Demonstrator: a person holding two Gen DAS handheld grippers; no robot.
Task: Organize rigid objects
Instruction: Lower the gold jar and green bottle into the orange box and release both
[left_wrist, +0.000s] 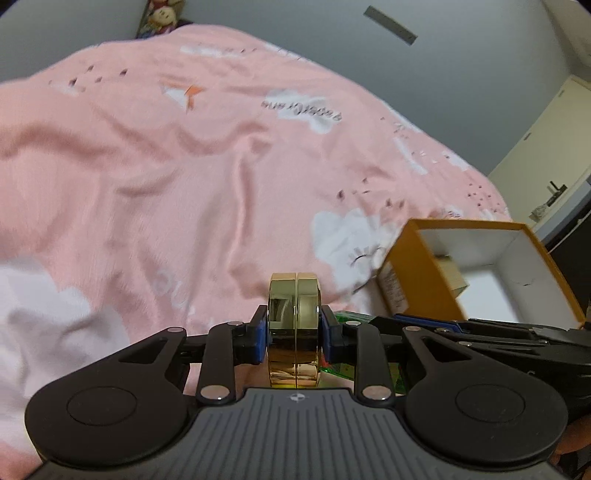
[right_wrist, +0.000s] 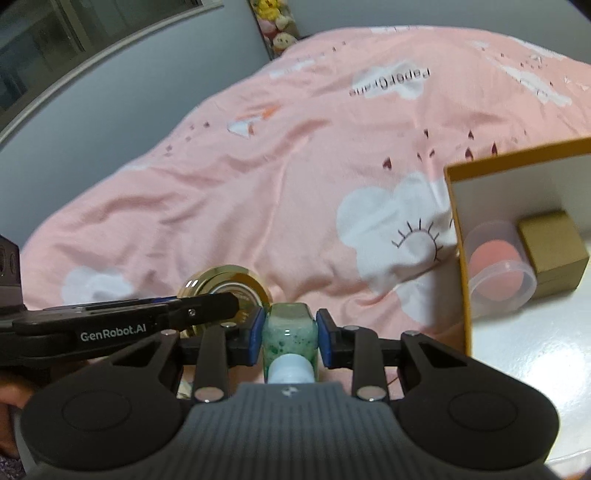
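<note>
While it stands on edge between the blue pads, the shiny gold round metal compact (left_wrist: 293, 325) is pinched across its two flat faces by the left gripper (left_wrist: 294, 326), its seam running upright and its disc axis lying from pad to pad. Beside it, the right gripper (right_wrist: 290, 334) clamps a translucent green speckled bottle with a white cap (right_wrist: 290, 338) by its sides; the bottle's long axis runs along the fingers, cap toward the camera. In the right wrist view the compact (right_wrist: 221, 284) sits just left of the bottle, held in the other tool's black fingertip. Both hang over a soft, wrinkled pink bedsheet printed with white clouds (left_wrist: 184, 177). To the right lies an open orange cardboard box with a white inside (right_wrist: 458, 236), holding a clear plastic tub with a pink puff (right_wrist: 498, 266) touching a small matte gold cube box (right_wrist: 554, 251) (the tub lies on its side).
</note>
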